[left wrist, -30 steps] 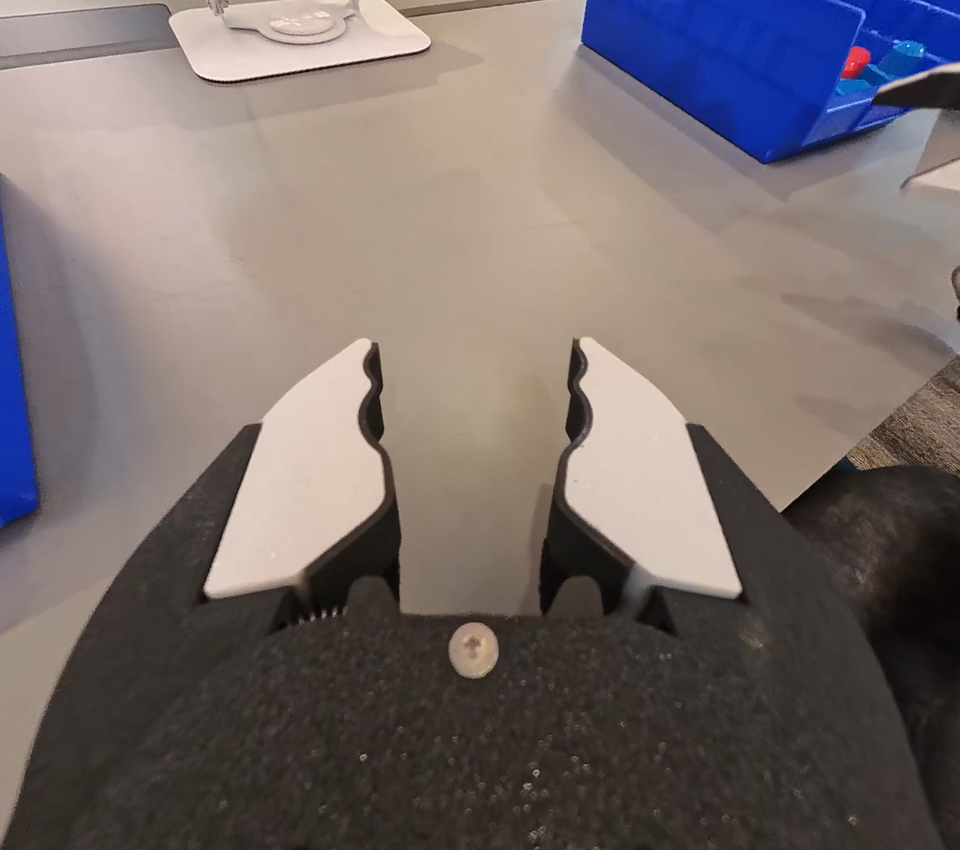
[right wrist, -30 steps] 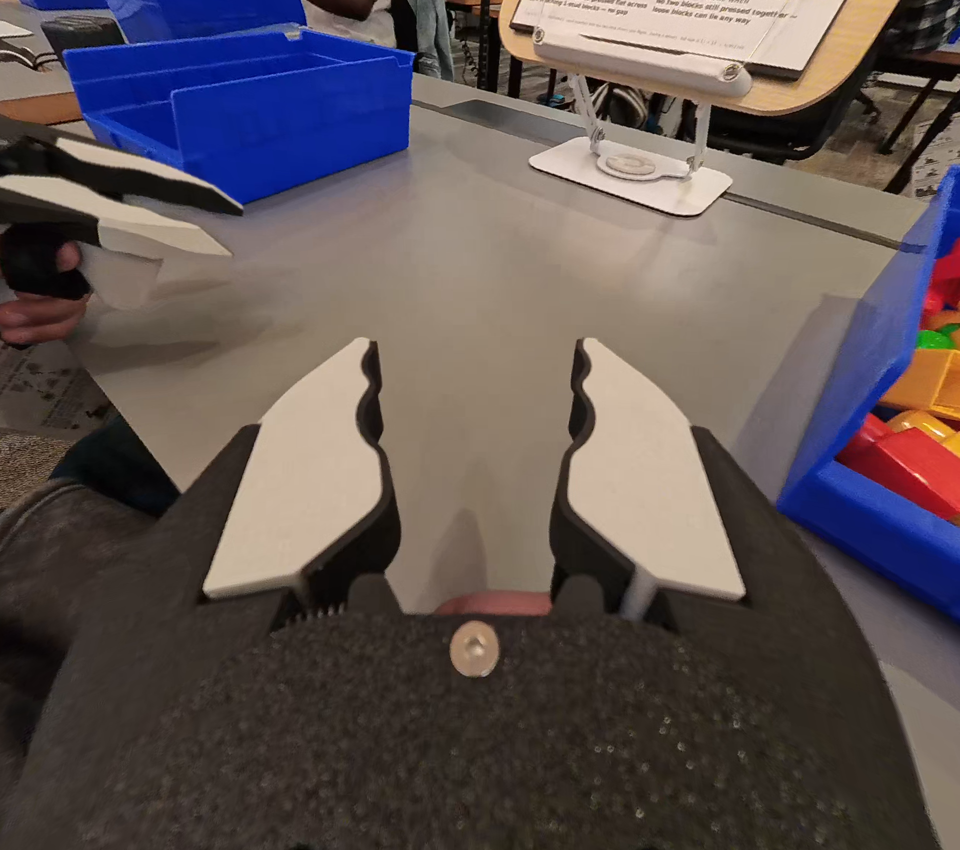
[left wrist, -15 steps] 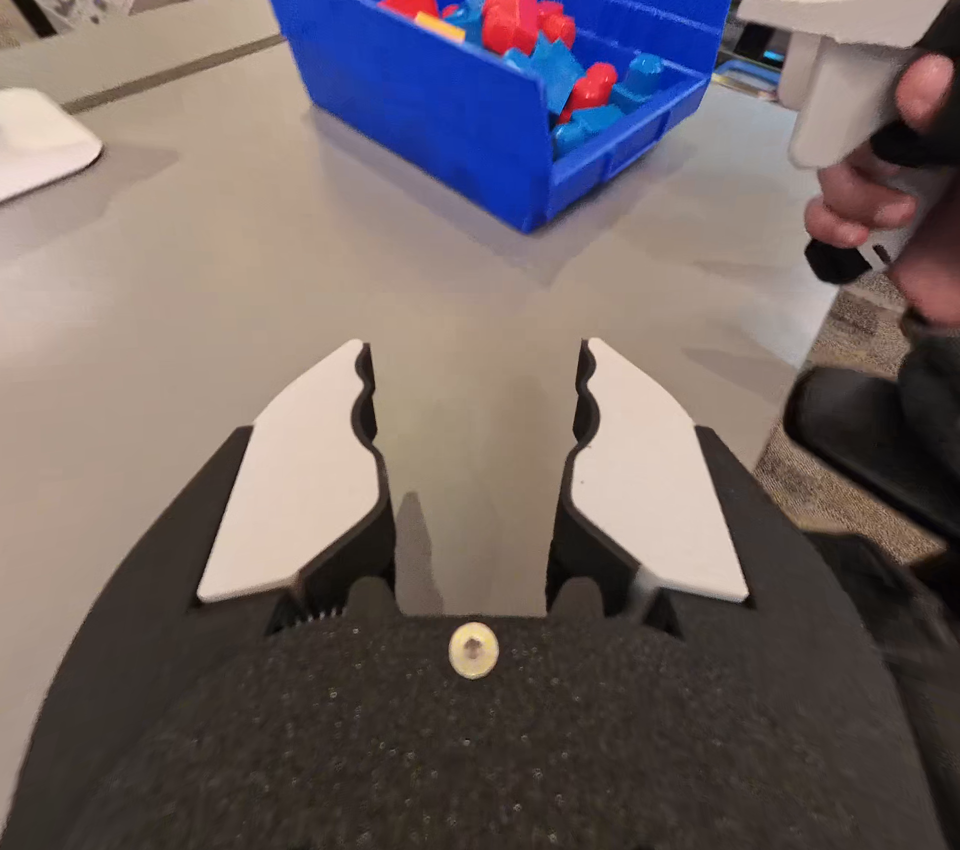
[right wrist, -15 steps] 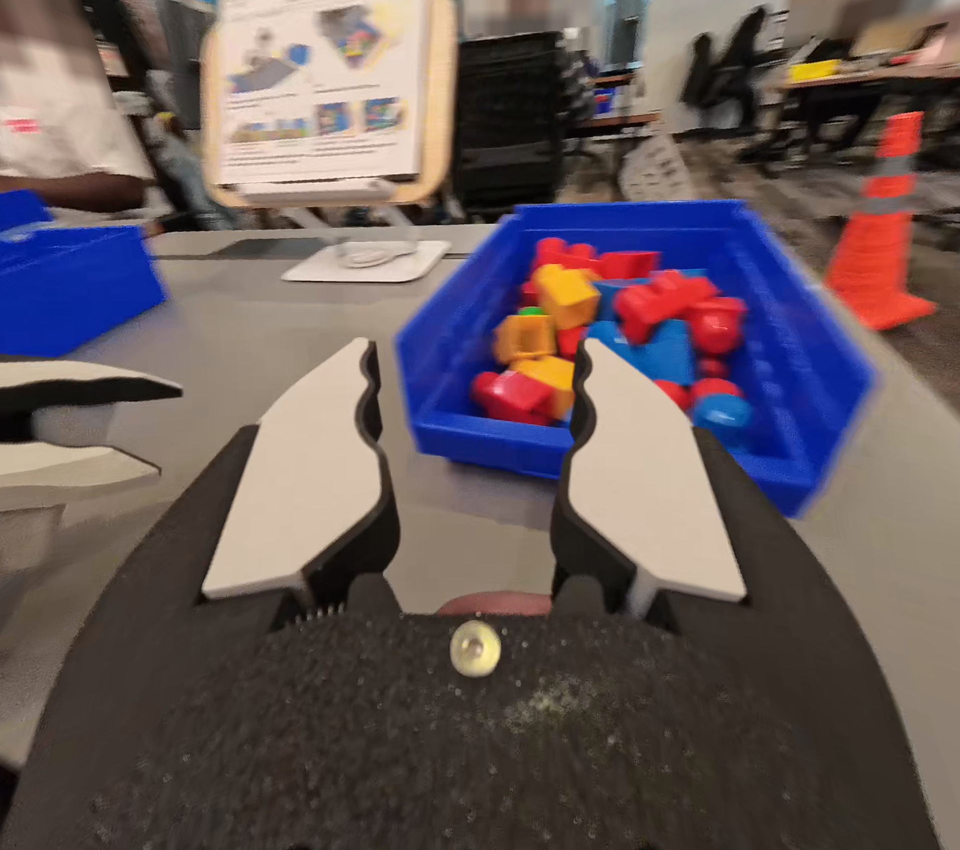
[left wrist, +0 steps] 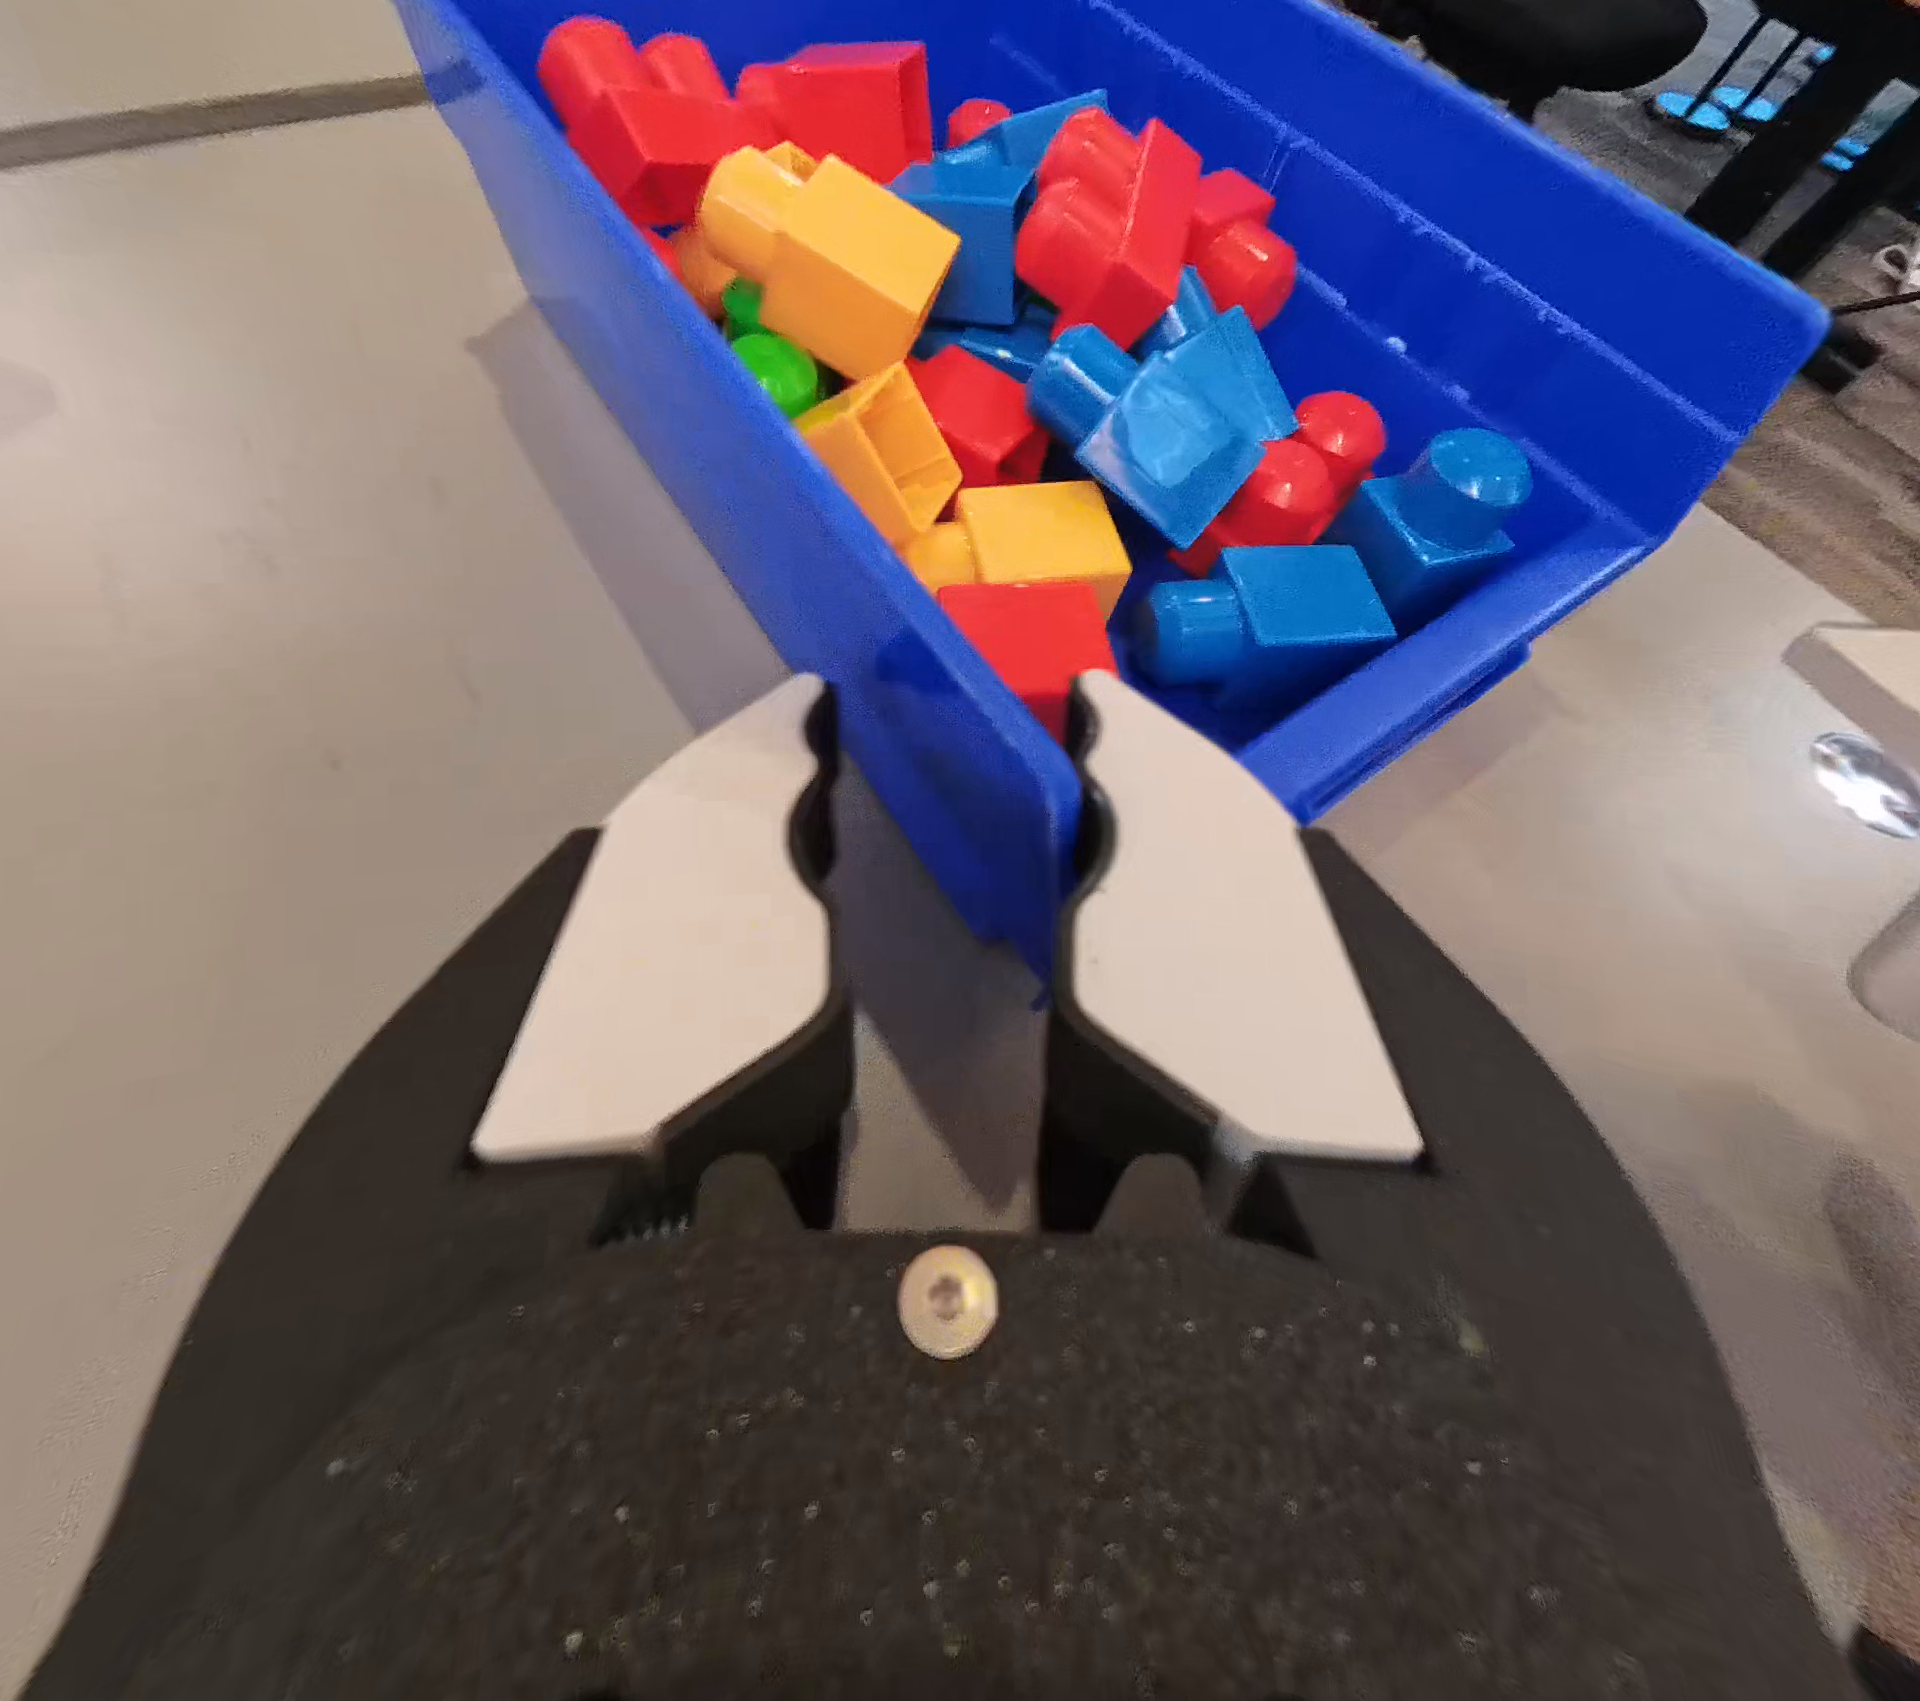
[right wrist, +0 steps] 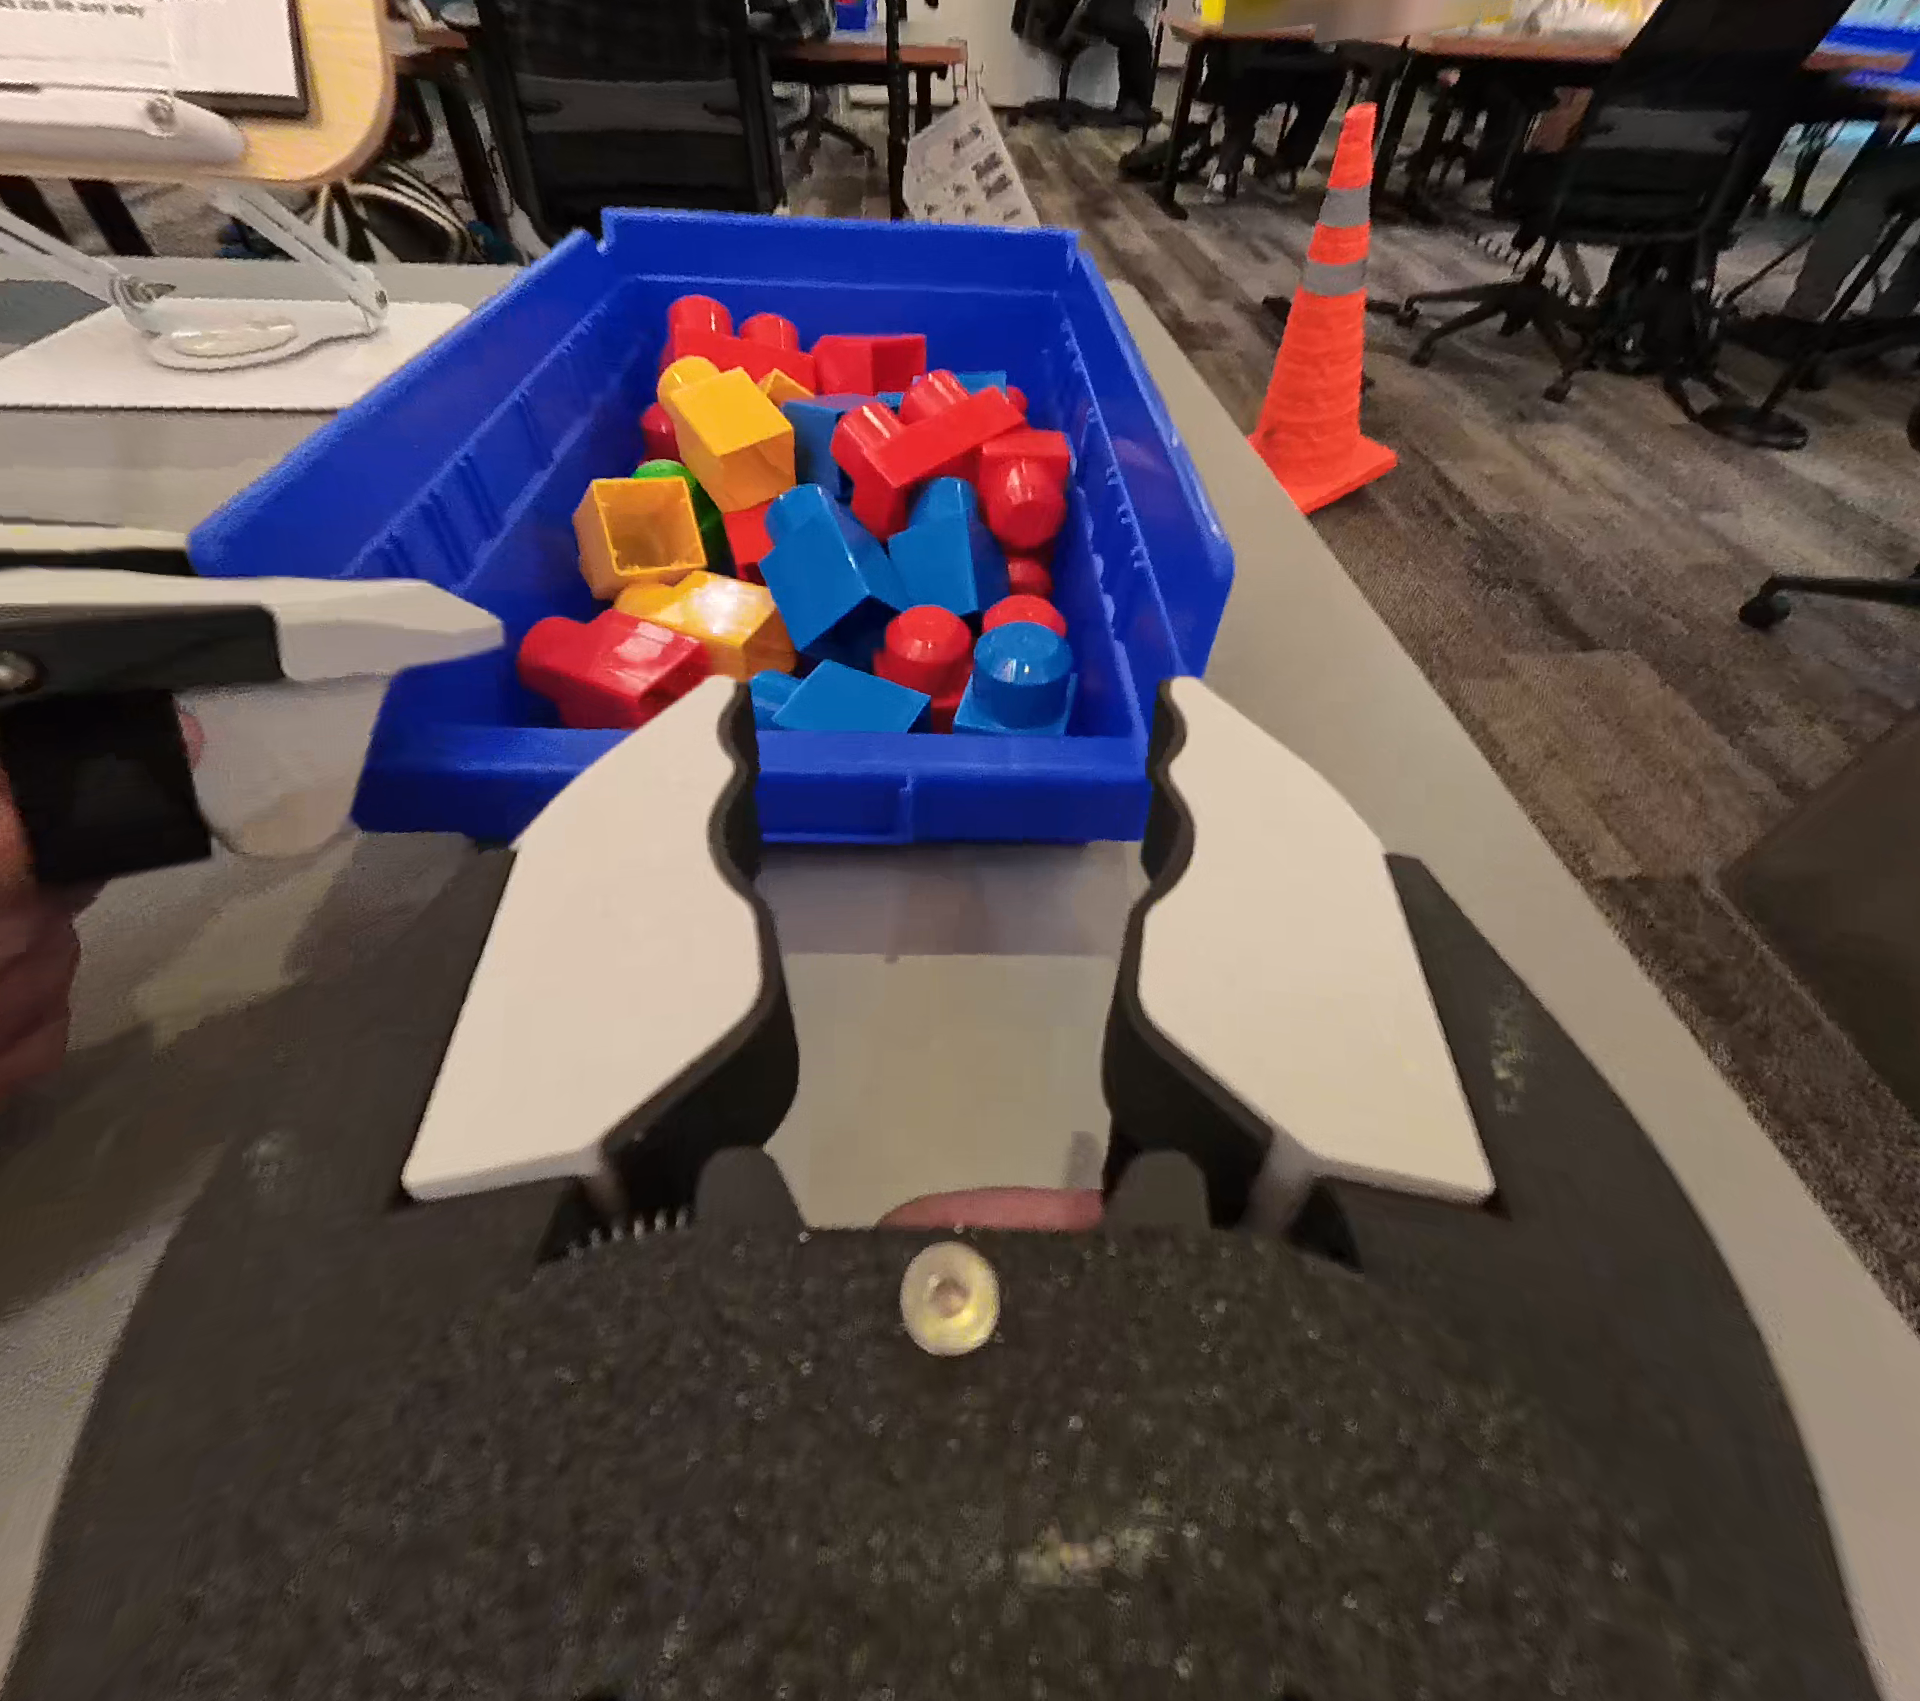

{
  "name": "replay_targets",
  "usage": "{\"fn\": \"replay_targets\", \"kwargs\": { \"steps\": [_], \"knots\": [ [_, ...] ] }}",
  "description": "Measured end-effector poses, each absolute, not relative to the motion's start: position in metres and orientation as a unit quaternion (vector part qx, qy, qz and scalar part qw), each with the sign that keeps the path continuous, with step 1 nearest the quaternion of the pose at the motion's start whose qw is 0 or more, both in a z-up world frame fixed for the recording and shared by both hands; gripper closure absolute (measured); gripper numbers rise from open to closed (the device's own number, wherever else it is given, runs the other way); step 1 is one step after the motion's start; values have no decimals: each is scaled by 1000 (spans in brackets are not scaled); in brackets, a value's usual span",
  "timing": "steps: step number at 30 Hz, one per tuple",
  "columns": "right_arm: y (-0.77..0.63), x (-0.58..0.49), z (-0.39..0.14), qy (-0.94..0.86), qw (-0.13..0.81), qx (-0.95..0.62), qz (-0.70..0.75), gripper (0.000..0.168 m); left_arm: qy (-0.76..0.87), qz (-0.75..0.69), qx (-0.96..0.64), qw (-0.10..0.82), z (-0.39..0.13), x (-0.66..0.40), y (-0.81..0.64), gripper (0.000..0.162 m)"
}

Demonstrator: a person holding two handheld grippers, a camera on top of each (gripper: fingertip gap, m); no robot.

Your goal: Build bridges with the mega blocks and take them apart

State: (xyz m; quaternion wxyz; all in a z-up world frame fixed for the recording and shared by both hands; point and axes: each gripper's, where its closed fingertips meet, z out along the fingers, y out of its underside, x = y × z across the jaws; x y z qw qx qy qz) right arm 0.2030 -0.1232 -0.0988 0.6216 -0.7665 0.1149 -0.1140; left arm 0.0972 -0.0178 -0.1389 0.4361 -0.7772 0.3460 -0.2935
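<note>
Straight ahead of both tools sits the blue bin (right wrist: pixel 935 784) heaped with mega blocks (right wrist: pixel 831 508). The left gripper (left wrist: pixel 948 706), jaws parted and holding nothing, straddles the bin's near corner; a red block (left wrist: pixel 1023 638) lies just past its tips. The right gripper (right wrist: pixel 948 695) hangs released before the front wall. Closing now would likely pinch the wall and drag the bin, not lift a block.

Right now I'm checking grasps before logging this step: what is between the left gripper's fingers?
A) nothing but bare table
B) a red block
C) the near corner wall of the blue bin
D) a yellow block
C: in the left wrist view, the left gripper straddles the corner wall of the blue bin, with the blocks lying loose inside.
</note>
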Motion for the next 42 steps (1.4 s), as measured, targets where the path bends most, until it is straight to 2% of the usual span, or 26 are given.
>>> {"fn": "replay_targets", "kwargs": {
  "steps": [2,4,7,11,15,20,23,25,28,32,35,42],
  "knots": [
    [-120,203,-107,120,608,-778,-106,98,340,-313,-784,415,-140,96,-16,126],
    [-117,201,-112,116,601,-785,-99,107,336,-280,-791,428,-140,86,-7,134],
    [-114,202,-121,125,586,-795,-95,107,320,-244,-798,448,-138,67,10,147],
    [-108,193,-126,121,578,-803,-81,106,297,-249,-809,441,-137,47,16,154],
    [-104,191,-125,124,578,-800,-101,119,304,-246,-808,441,-137,37,9,156],
    [-101,187,-127,140,580,-799,-74,122,304,-241,-807,445,-137,31,1,157],
    [-100,180,-124,133,589,-795,-63,138,300,-237,-808,449,-136,28,-4,157],
    [-101,177,-125,147,586,-794,-65,137,300,-232,-807,453,-136,26,-7,157],
    [-107,180,-122,193,592,-782,-35,160,298,-221,-807,459,-135,19,-11,158],
    [-106,165,-119,219,600,-769,-32,165,303,-190,-799,484,-126,-1,-16,158],
    [-101,132,-97,209,622,-754,-26,164,294,-184,-794,500,-112,-34,-15,158],
    [-51,4,-58,128,652,-747,28,164,222,-131,-800,543,-76,-174,0,158]
  ]
}}
